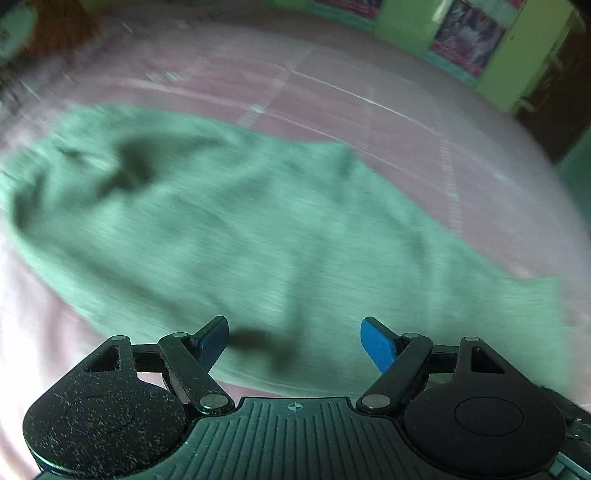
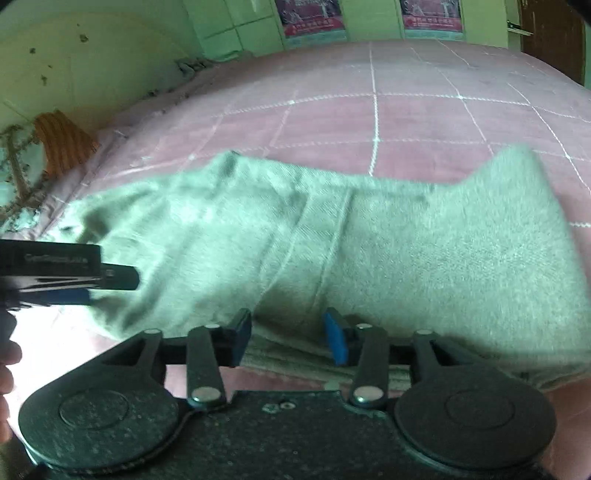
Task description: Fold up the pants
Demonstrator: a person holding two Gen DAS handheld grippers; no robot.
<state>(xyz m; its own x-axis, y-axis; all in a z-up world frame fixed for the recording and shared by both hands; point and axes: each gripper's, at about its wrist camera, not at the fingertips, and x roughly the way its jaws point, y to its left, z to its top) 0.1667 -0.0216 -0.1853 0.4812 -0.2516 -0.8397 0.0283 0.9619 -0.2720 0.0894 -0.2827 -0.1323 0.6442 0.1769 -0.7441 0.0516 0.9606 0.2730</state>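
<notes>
Green pants (image 2: 332, 236) lie on the bed (image 2: 406, 110), spread across the pink checked bedspread, already doubled over at least once judging by the stacked edge layers near my right gripper (image 2: 288, 338). A seam line runs down the middle of the cloth in the right wrist view. Fabric looks thick, fleece-like, some wrinkles at the far left end.

My right gripper sits at the near edge of the pants, fingers spread apart, nothing between them, pads just over the layered hem. My left gripper (image 1: 293, 341) is also spread wide and empty, hovering over the left part of the pants (image 1: 240, 229); that view is motion-blurred so detail is poor. The left gripper also shows from the side in the right wrist view (image 2: 88, 284), low over the left end of the cloth.

Beyond the bed: green wall, posters (image 2: 314, 18), dark door (image 2: 550, 33) at right, an orange striped cloth (image 2: 62, 144) at the left bed edge.

Risks, my judgement: stacked layers at the near edge mean I could pinch only the top ply and peel the fold open instead of carrying it all. Thick cloth may slip from a shallow bite. If the two grippers lift unevenly, the fold skews and wrinkles on the left end get trapped. Could also snag the bedspread under the hem.
</notes>
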